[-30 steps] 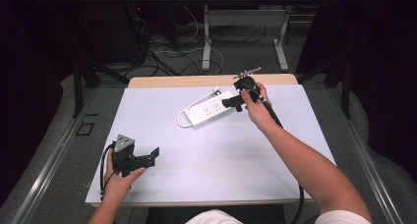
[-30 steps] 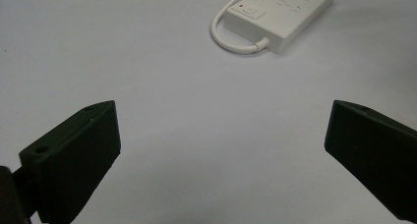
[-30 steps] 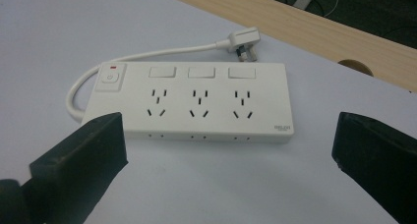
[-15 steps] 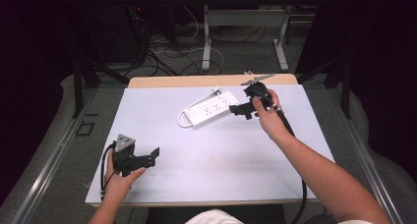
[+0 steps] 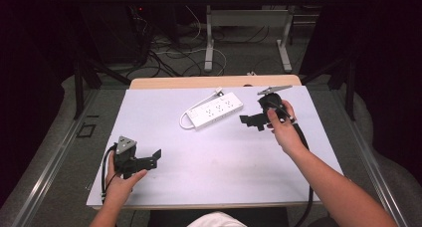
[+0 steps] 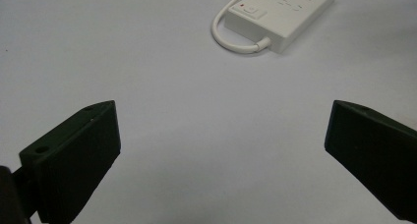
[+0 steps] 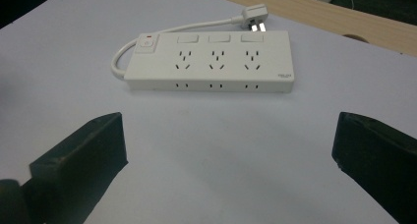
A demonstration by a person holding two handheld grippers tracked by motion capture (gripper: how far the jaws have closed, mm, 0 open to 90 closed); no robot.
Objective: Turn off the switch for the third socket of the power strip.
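On table: strip [image 5: 215, 111] lies free | your right gripper [image 5: 253, 121] near it — jaws wide, empty | left gripper [image 5: 149, 160] released | likely approach step — next, close in squarely.

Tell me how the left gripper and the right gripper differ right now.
The left gripper sits at the table's near left corner, far from the power strip; the right gripper is just right of the strip. The left points right, the right points left. Both are open and hold nothing.

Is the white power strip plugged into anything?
No. The white plastic power strip lies flat on the table, and its plug rests loose beside it.
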